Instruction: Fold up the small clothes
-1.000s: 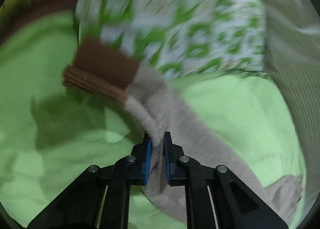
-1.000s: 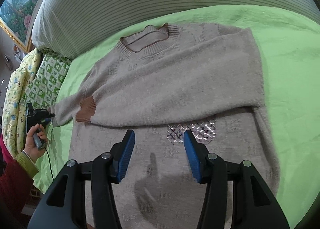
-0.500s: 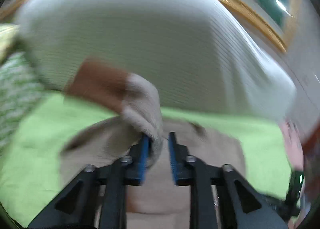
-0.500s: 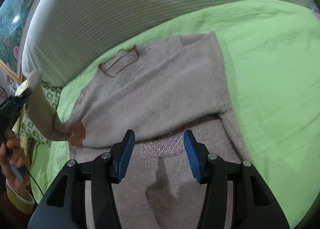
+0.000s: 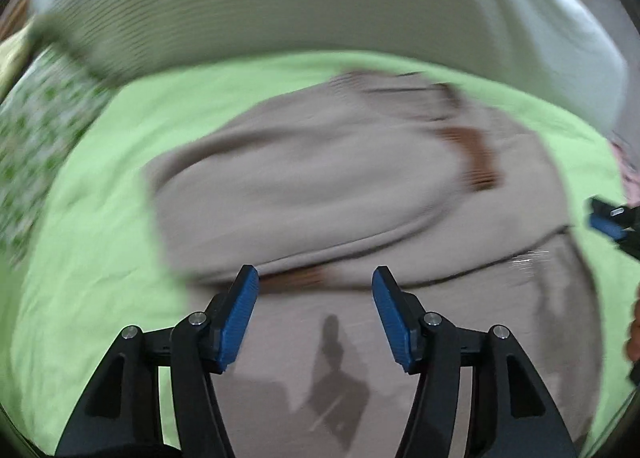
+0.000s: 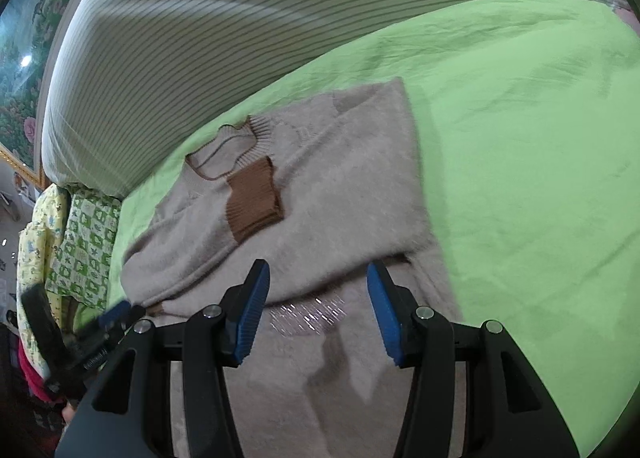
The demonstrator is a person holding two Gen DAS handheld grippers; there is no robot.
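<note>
Now both tools are spread open and grip nothing. The left tool (image 5: 315, 312) hangs above the lower body of a beige knit sweater (image 5: 320, 185) that lies flat on the lime-green bed sheet (image 5: 100, 242); this view is blurred. Its sleeve is folded across the chest, the brown cuff (image 6: 253, 199) resting just below the neckline (image 6: 224, 155) toward 11 o'clock from the right tool (image 6: 316, 308). That tool hovers over the sweater's sparkly chest patch (image 6: 308, 316), and the left tool shows at its 9 o'clock (image 6: 108, 322). A second brown cuff (image 5: 298, 278) peeks from under the folded sleeve just ahead of the left tool. A striped pillow (image 6: 240, 29) runs along 12 o'clock, and a green patterned cloth (image 6: 86, 242) sits at 9 o'clock.
</note>
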